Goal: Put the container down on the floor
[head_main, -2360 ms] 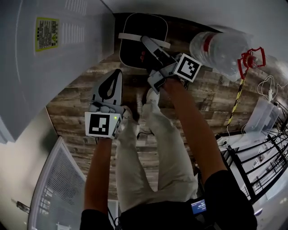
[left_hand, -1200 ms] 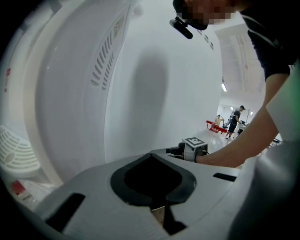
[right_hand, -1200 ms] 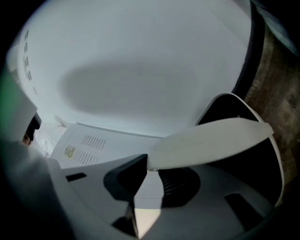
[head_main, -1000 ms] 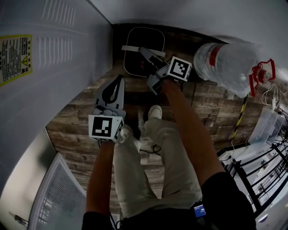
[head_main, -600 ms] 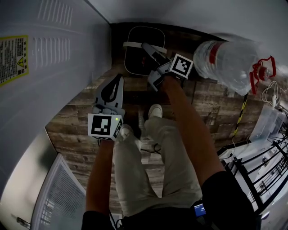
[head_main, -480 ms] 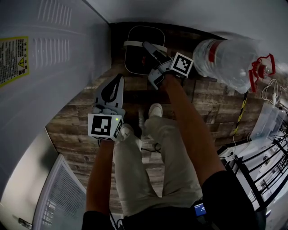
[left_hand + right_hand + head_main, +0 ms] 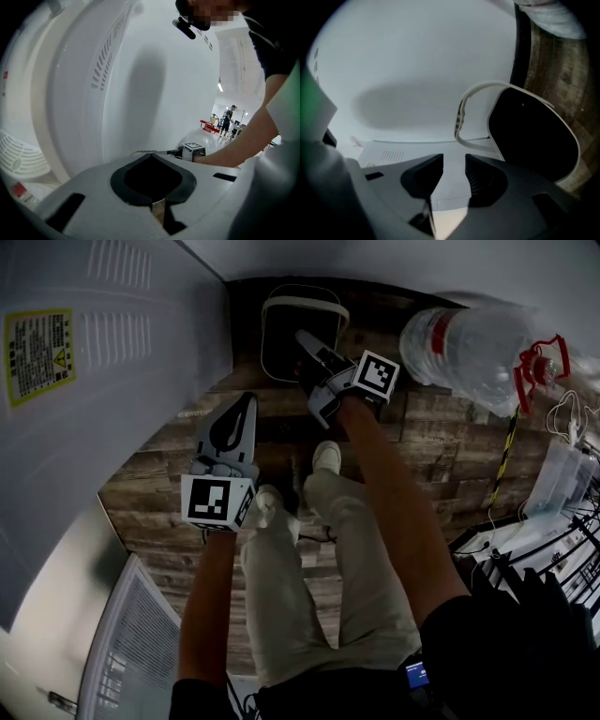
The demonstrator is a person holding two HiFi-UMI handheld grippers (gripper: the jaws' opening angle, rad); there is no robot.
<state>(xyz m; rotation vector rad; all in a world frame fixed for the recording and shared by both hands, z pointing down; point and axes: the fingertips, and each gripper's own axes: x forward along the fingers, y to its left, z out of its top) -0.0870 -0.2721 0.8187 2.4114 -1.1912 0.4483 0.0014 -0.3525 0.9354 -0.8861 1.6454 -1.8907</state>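
Presently at the release stage. Finds the container upright on the floor, just beyond the tips of the right gripper and slightly to their right, backed against a white appliance wall. Notes the right fingers opening, spread with nothing between them, and the container's handle just ahead of the tips, apparently clear of both. Notes the left gripper fingers pressed together on nothing, well apart from the container. Judged nearly complete. Recommend letting the spread finish before any withdrawal, then drawing straight back along the fingers' own line so as not to hook the handle. Recommend confirming a flat, steady seat on the floor. Keep the left fingers clear.
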